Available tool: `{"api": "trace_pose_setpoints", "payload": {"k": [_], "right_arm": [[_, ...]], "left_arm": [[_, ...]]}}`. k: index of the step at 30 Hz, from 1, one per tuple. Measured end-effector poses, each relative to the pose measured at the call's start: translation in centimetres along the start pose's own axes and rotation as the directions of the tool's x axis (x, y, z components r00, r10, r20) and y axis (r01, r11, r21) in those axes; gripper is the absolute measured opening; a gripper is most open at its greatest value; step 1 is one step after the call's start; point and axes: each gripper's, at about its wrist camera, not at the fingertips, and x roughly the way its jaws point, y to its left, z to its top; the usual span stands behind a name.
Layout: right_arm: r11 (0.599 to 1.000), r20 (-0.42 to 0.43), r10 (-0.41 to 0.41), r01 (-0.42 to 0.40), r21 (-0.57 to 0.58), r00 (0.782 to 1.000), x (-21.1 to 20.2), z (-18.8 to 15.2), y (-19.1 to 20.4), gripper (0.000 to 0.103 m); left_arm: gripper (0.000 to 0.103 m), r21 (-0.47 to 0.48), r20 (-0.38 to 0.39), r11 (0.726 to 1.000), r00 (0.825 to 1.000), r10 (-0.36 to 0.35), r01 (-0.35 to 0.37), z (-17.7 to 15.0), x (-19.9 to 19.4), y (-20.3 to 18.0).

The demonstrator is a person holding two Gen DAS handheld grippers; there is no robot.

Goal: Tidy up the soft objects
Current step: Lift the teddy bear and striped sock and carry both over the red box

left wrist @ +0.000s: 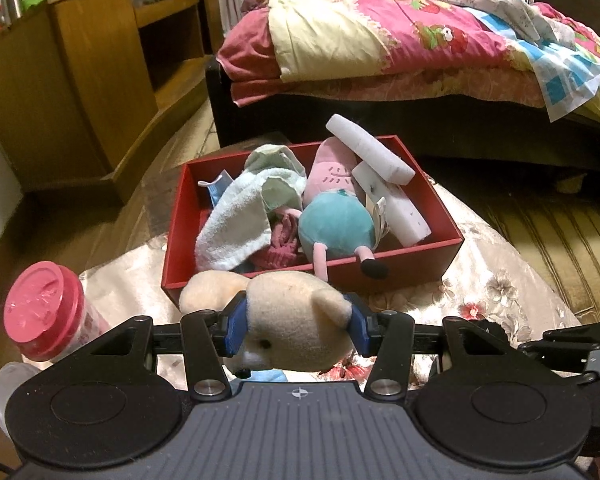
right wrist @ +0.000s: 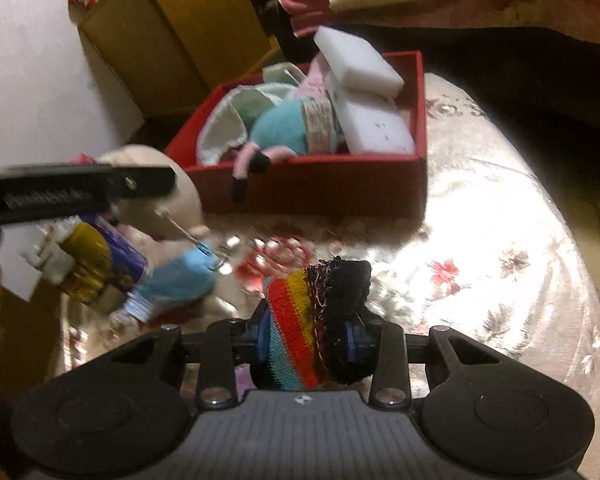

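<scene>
In the left wrist view the left gripper (left wrist: pixel 294 326) fills the lower middle of the frame, its blue pads about half apart and pressed on either side of the head of a cream teddy bear (left wrist: pixel 288 312), so the toy is gripped by its firmest, roundest part and hangs just in front of the near wall of the red box (left wrist: pixel 412 266). In the right wrist view the right gripper (right wrist: pixel 308 340), low in the centre, is closed almost fully on a bunched rainbow-striped knitted piece (right wrist: pixel 300 332) with a black end; thin, squashy cloth lets the pads come nearly together. The box sits in the upper middle of both frames on a desk covered by a shiny floral cloth (right wrist: pixel 500 280), and already holds a pale towel (left wrist: pixel 240 216), a pink and teal plush doll (left wrist: pixel 336 220) whose leg hangs over the near rim, and white foam blocks (left wrist: pixel 384 168) leaning at the right end. Both held items seem bound for that box, probably the left half, where the contents lie lower. A pink-lidded jar (left wrist: pixel 44 316) at lower left is hard and likely stays out.
</scene>
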Motion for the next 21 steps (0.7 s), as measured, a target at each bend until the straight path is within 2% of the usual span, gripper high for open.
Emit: {"api": "trace_pose_setpoints", "payload": {"k": [9, 21], "right_arm": [[0.992, 0.050, 0.106, -0.109, 0.060, 0.993, -1.4, 1.0, 0.3, 0.006], [0.984, 0.115, 0.149, -0.159, 0.079, 0.982, -2.7, 2.0, 0.2, 0.006]], "left_arm": [[0.051, 0.015, 0.023, 1.000, 1.000, 0.006, -0.006, 0.1, -0.5, -0.3], [0.051, 0.035, 0.072, 0.999, 0.997, 0.026, -0.028, 0.5, -1.4, -0.8]]}}
